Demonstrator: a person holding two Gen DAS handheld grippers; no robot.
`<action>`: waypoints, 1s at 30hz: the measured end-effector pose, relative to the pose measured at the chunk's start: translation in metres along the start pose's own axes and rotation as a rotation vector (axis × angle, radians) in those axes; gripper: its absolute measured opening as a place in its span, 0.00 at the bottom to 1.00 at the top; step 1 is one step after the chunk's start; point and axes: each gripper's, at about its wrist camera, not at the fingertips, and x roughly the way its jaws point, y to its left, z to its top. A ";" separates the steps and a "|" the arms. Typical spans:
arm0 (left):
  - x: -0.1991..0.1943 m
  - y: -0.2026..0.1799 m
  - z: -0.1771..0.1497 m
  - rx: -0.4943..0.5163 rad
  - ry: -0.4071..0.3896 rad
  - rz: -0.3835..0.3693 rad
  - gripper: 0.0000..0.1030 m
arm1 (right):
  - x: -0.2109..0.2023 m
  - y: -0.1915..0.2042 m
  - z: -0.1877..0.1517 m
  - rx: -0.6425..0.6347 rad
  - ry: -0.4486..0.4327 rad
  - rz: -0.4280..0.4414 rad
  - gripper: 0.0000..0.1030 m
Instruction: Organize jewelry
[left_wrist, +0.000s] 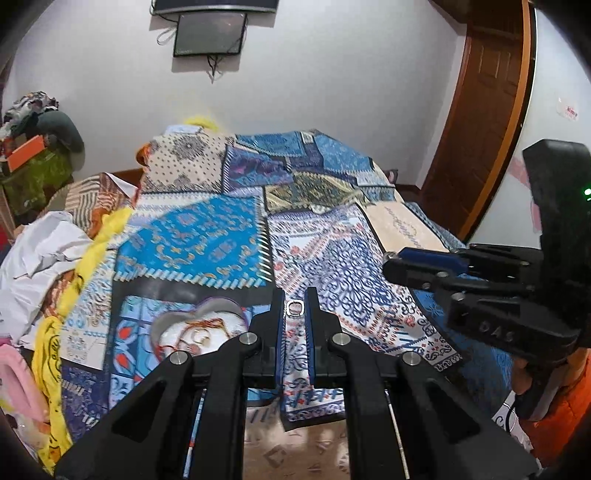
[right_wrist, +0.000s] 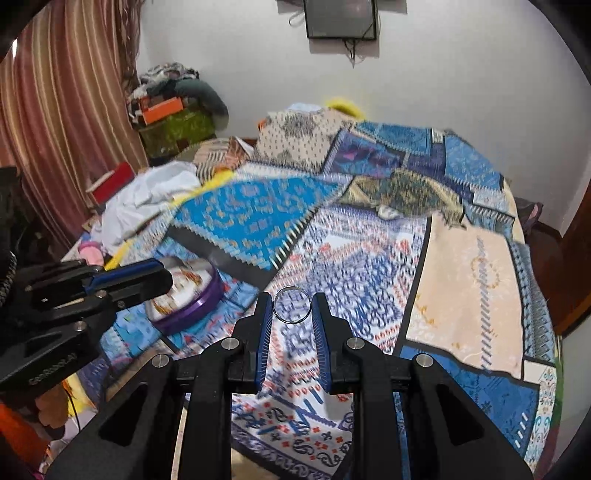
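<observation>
Patchwork bedspread (right_wrist: 461, 280) below. Left gripper (left_wrist: 294, 308) pinches small ring (left_wrist: 294, 307); right gripper (right_wrist: 292, 306) clamps larger ring (right_wrist: 292, 305). Heart-shaped box (left_wrist: 201, 326) awaits both.

Raised letters "DAS" on right gripper (left_wrist: 388, 260) body; wall sticker (left_wrist: 567, 109) red lettering unreadable.

You have a small silver ring (left_wrist: 294, 307) with a squarish outline pinched between the blue pads of your left gripper (left_wrist: 294, 308), held upright above the bed. A larger, round silver band (right_wrist: 292, 305) sits clamped at the tips of your right gripper (right_wrist: 292, 305), its hole facing you. At about 9 o'clock from it, a heart-shaped jewelry box (right_wrist: 188, 295) with a purple rim lies open on the patterned bedspread (right_wrist: 369, 266).
</observation>
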 end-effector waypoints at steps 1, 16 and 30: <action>-0.003 0.003 0.001 -0.003 -0.010 0.007 0.08 | -0.002 0.002 0.002 -0.002 -0.010 0.000 0.19; -0.040 0.051 0.010 -0.039 -0.111 0.107 0.08 | -0.015 0.050 0.033 -0.056 -0.119 0.041 0.19; -0.011 0.091 -0.022 -0.144 -0.014 0.091 0.08 | 0.039 0.084 0.027 -0.114 -0.005 0.102 0.19</action>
